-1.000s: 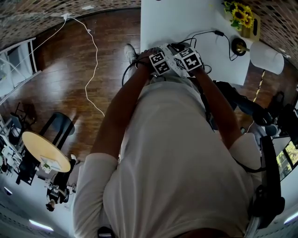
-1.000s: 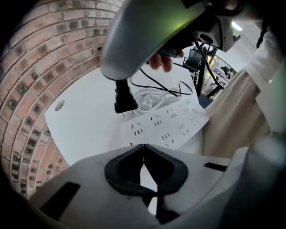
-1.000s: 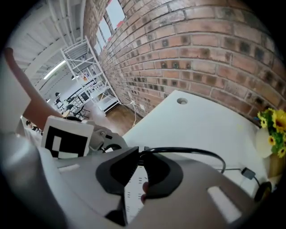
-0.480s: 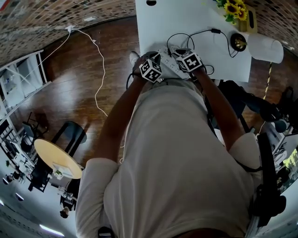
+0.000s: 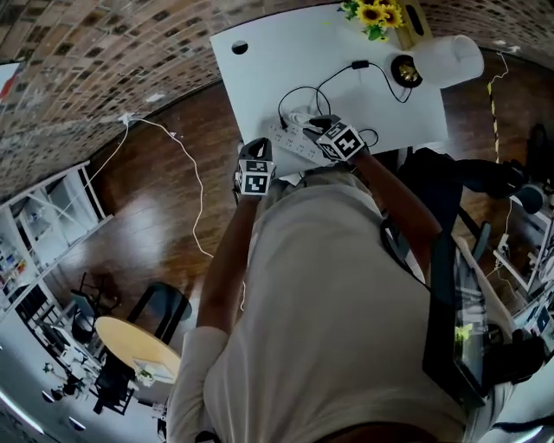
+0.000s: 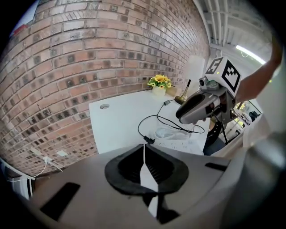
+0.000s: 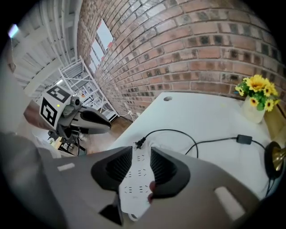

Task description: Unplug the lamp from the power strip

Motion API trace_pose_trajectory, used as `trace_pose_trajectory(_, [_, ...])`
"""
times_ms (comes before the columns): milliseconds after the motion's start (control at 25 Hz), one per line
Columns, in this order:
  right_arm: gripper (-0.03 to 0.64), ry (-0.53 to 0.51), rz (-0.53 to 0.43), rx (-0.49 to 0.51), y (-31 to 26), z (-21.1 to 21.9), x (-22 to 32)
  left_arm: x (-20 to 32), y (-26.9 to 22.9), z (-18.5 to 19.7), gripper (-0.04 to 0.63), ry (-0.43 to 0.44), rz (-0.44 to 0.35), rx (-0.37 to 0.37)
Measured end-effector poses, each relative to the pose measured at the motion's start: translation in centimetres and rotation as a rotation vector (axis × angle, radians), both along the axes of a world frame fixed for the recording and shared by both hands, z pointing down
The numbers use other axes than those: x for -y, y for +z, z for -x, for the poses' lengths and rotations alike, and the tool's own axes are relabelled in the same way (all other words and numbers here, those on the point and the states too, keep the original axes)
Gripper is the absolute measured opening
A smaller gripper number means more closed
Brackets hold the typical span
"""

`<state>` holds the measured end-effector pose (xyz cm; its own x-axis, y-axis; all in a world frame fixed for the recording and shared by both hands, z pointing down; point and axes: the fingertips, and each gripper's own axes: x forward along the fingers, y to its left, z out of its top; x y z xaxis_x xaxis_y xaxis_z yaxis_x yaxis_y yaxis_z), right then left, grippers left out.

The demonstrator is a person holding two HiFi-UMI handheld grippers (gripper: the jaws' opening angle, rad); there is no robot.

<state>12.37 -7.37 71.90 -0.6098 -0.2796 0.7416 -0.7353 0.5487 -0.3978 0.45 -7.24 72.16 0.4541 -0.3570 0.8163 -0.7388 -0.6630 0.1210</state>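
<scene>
The white power strip (image 5: 290, 138) lies on the white table (image 5: 260, 52) near its front edge. The lamp's black plug (image 7: 139, 143) rests loose on the table just past the strip's far end, out of any socket; its cable runs by an inline switch (image 5: 359, 65) to the lamp (image 5: 446, 59). My right gripper (image 7: 140, 156) hangs over the strip (image 7: 134, 179), open; its jaws have just been opening and nothing is between them. My left gripper (image 6: 144, 154) is shut and empty, raised off to the strip's left (image 5: 254, 164). The plug (image 6: 149, 140) shows beyond it.
A vase of sunflowers (image 5: 374, 13) stands at the table's back, beside the lamp's brass base (image 5: 404, 71). A white cable (image 5: 195, 190) trails over the wooden floor at left. Dark equipment (image 5: 485, 182) crowds the right side. A brick wall lies behind the table.
The two grippers, close together over the strip before, have parted: the left one has risen and swung left off it. The right one stays over the strip.
</scene>
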Motion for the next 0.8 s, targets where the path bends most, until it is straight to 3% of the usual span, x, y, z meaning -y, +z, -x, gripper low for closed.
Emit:
trace_pose_trajectory(80, [0.138,0.015,-0.012,0.005,-0.6,-1.4,0.4,0.2,-1.1,-1.0,0.014,-0.024,-0.014,-0.034])
trace_pose_trajectory(320, [0.152,0.09,-0.08,0.047,-3.5,-4.5,2.8,1.2,-4.7,-3.0,0.014,-0.182,0.015,-0.26])
trace_pose_trajectory(560, [0.151,0.186,-0.205,0.097,-7.0,-5.1,4.6,1.2,-6.3,-2.6,0.014,-0.208,0.019,-0.345])
trace_pose_trajectory(800, [0.147,0.26,-0.25,0.091,-8.6,-3.9,2.9,0.5,-6.7,0.1,0.014,-0.261,0.059,-0.435])
